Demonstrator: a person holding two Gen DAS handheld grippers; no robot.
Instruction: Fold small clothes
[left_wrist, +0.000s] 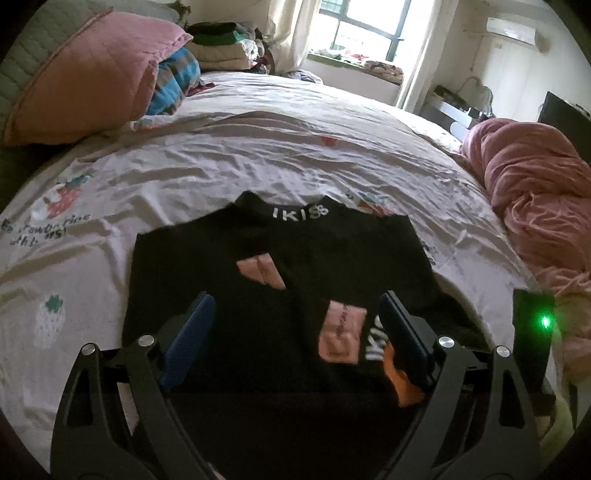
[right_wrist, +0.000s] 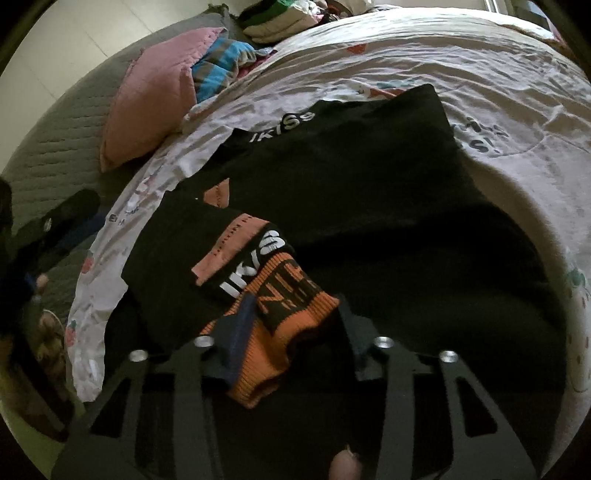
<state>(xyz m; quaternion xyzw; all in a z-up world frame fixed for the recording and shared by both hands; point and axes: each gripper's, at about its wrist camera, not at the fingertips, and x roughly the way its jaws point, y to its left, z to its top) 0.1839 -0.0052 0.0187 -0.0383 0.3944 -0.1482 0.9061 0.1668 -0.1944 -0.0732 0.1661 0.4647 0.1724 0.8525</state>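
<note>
**Black top half folded: seat the cuff grip before laying the sleeve**

Black knit, with salmon patches and white lettering on the collar, makes up the small top (left_wrist: 280, 258), which lies flat on the strawberry-print sheet (left_wrist: 207, 162) in the middle of the bed. At the far left a pink pillow (left_wrist: 85, 74) leans against the padded headboard, well apart from the work and no obstacle.

Next comes the left gripper (left_wrist: 295, 321), its jaws spread wide with the blue pads either side of the garment's lower body and nothing pinched between them. It hovers over the cloth rather than pressing it, so this side looks finished; my advice is to keep it clear of the fabric, or set it lightly on the body as a weight while the other side is worked.

Right of centre, one sleeve (right_wrist: 207, 258) is already crossed over the chest. Its orange ribbed cuff (right_wrist: 280, 332) sits between the fingers of the right gripper (right_wrist: 295, 325). The jaws stand narrow around the cuff and the left pad seems to bear on the rib, though whether both pads truly clamp it I cannot tell. I judge the step in hand to be taking this cuff to lay the sleeve straight. To do it well, bite the ribbing only, not the body layer beneath, lift just enough to free it, then draw the sleeve taut along the fold so that no wrinkle is trapped.

At the far right a pink blanket (left_wrist: 535, 192) is heaped on the bed's edge, near but not touching the top.
</note>
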